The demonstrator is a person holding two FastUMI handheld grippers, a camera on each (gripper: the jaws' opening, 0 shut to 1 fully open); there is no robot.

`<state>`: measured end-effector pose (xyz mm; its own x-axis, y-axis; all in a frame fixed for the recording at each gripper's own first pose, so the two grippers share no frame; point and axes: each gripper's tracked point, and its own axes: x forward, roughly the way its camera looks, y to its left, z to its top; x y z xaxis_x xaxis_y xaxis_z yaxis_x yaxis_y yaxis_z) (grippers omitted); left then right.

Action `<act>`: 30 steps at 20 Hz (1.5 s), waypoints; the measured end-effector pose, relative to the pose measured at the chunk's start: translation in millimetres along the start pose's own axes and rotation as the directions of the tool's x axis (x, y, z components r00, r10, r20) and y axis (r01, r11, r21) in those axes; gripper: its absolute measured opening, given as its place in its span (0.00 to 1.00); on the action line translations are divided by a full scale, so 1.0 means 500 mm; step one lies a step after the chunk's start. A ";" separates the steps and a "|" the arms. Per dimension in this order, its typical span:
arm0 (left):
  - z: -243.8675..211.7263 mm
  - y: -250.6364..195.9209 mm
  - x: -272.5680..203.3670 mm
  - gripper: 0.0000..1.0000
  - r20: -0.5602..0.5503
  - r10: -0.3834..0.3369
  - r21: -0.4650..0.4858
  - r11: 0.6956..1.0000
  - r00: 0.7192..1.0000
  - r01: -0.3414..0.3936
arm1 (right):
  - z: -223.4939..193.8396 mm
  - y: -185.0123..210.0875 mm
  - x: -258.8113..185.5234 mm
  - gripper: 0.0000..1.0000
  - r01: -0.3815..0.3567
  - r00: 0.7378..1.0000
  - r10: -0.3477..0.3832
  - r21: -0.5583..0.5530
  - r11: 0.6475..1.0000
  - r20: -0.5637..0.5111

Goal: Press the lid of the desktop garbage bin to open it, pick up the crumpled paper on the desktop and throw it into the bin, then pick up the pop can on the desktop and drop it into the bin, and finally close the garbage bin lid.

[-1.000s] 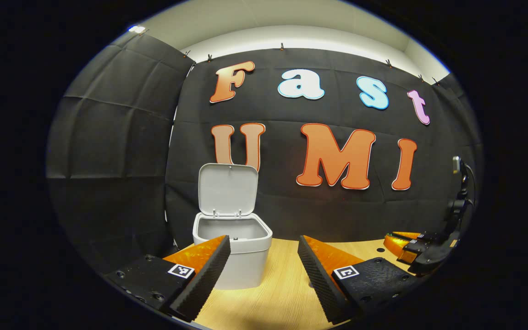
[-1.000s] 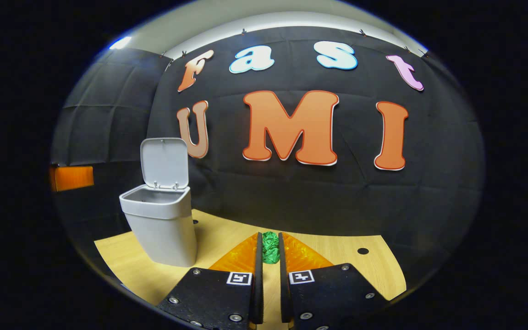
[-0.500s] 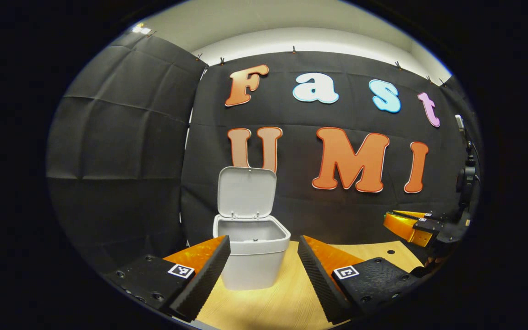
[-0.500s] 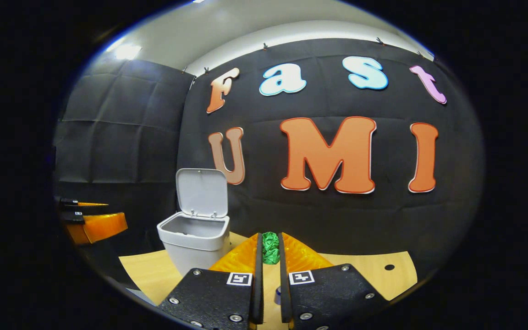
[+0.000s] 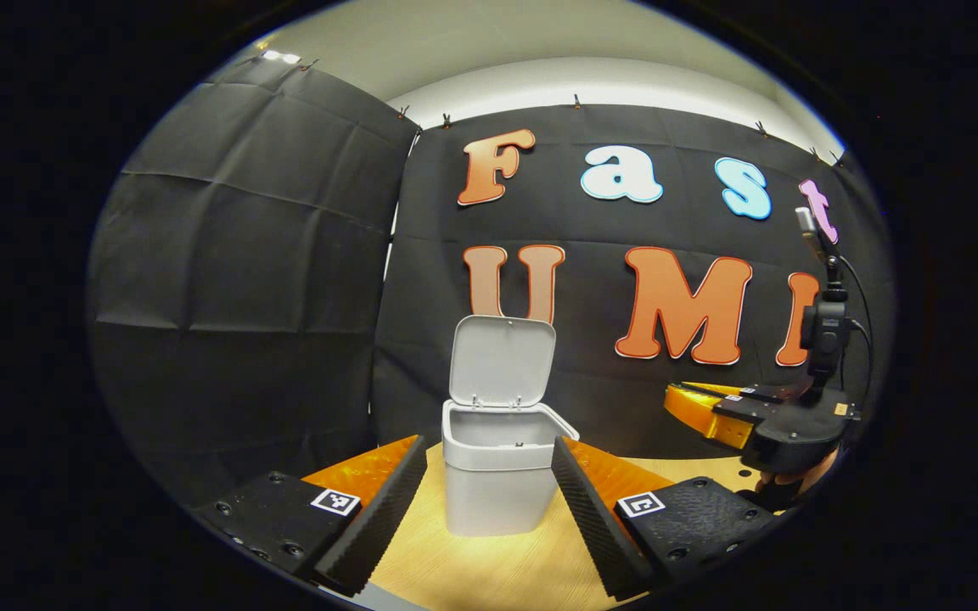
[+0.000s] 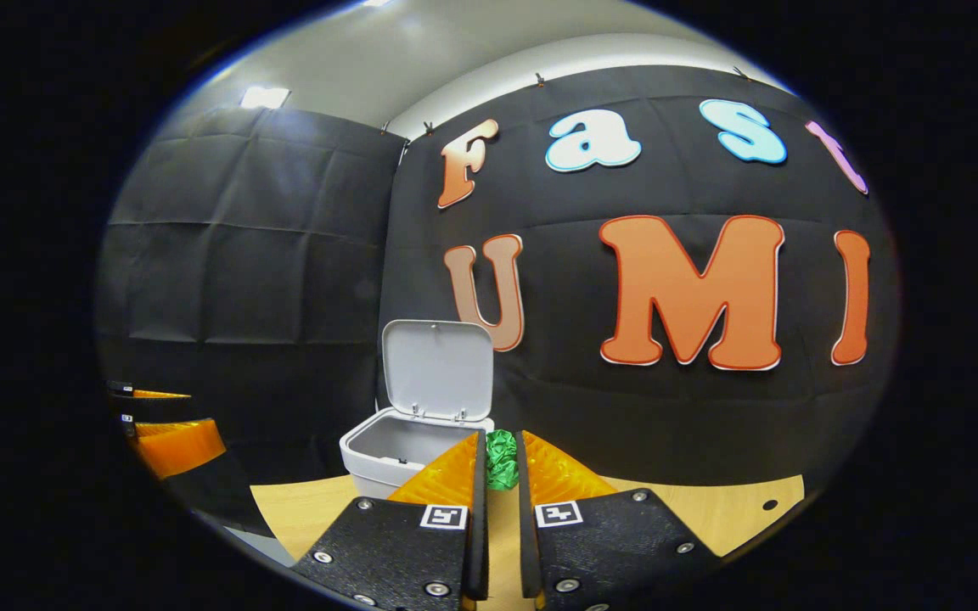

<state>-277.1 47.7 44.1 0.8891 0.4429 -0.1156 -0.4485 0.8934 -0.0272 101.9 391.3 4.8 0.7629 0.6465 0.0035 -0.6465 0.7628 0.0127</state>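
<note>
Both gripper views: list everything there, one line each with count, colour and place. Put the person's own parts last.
Garbage bin: one, light grey, on the desk by the back wall.
Lid: one, light grey, hinged up at the bin's rear, open.
Crumpled paper: one, green, pinched between the right gripper's fingers, in the air beside the bin's rim.
Desk: one, light wood, under the bin.
Left gripper: one, open, pointing at the bin.
Right gripper: one, shut on the paper.

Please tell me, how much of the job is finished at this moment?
Done: the bin stands with its lid up. In hand: the right claw pinches the green crumpled paper, held near the bin but not yet dropped. Left: release the paper, bin the pop can, close the lid. The left claw is open.
</note>
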 end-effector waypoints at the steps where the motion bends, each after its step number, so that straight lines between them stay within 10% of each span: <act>1: 0.001 0.010 -0.004 0.94 0.001 0.011 0.001 1.000 1.000 -0.011 | -0.002 0.013 0.017 0.14 -0.014 1.000 0.014 -0.001 1.000 -0.001; 24: 0.008 0.166 -0.041 0.94 0.022 0.190 -0.004 0.982 0.982 -0.190 | -0.021 0.167 0.325 0.15 -0.093 0.996 0.093 0.004 0.996 -0.010; 30: 0.003 0.170 -0.042 0.94 0.016 0.194 -0.001 0.981 0.981 -0.194 | -0.030 0.156 0.344 0.33 -0.072 0.997 0.072 -0.005 0.997 -0.012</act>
<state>-333.8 114.4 45.7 0.7865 0.6090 -0.1028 -0.6127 0.7903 -0.0054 182.9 562.2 -8.5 0.7146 0.6995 -0.0072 -0.6994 0.7146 0.0079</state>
